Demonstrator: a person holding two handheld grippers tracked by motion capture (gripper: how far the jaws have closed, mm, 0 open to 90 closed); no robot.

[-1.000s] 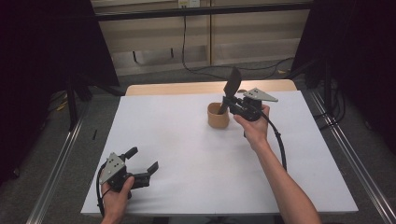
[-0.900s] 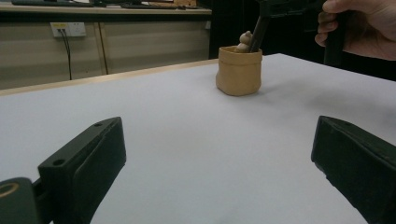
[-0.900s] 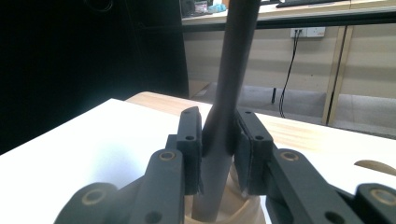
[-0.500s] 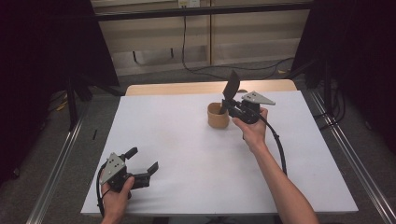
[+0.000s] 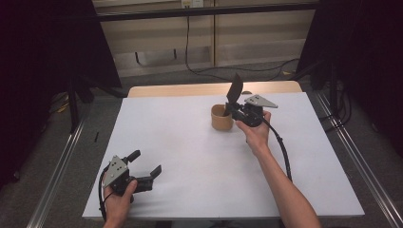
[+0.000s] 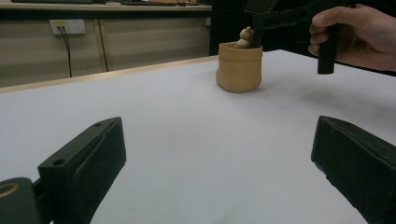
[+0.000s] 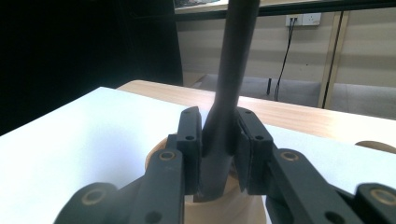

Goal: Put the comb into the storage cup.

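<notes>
A tan cup [image 5: 221, 118] stands on the white table top [image 5: 190, 161], right of centre toward the far side. My right gripper [image 5: 233, 110] hovers at the cup's right rim, shut on a black flat-bladed utensil [image 5: 235, 89] that stands upright with its lower end at the cup's mouth. In the right gripper view the black utensil [image 7: 233, 70] is clamped between the pads of the right gripper [image 7: 218, 149], above the cup's rim [image 7: 154, 158]. My left gripper [image 5: 146, 161] rests near the front left corner, open and holding nothing. The left gripper view shows the cup [image 6: 238, 67] with a small tan item [image 6: 243, 35] sticking out.
A bare wooden strip [image 5: 180, 90] runs along the table's far edge. Metal rails [image 5: 57, 185] flank the table on the floor. The right gripper's cable [image 5: 280, 152] trails along the forearm. Dark curtains stand at both sides, with a panelled wall behind.
The right gripper and the black utensil have shifted slightly up and to the left at the cup. The left gripper has stayed in place.
</notes>
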